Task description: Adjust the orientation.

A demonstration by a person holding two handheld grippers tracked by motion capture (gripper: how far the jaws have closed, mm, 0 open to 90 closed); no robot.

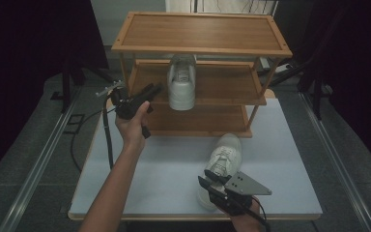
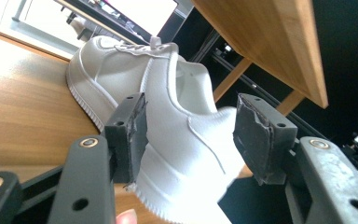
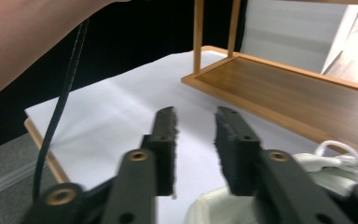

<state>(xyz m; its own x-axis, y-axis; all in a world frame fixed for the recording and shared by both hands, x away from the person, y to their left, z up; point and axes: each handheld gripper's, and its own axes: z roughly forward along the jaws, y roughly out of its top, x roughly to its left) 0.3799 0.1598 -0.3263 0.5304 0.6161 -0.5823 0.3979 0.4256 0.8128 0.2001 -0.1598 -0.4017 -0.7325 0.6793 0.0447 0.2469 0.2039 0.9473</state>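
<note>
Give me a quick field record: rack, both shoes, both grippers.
rack: wooden shoe rack with three shelves, standing at the far side of the white table
shoe on rack: white sneaker on the middle shelf, heel overhanging the front edge
shoe on table: white shoe lying in front of the rack, to the right
left gripper: open, jaws either side of the sneaker's heel, pads not pressing
right gripper: open, above the heel of the table shoe, nothing between the jaws

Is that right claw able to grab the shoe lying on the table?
Probably yes: the right claw hovers at the heel of the shoe, jaws apart, nothing between them.
</note>
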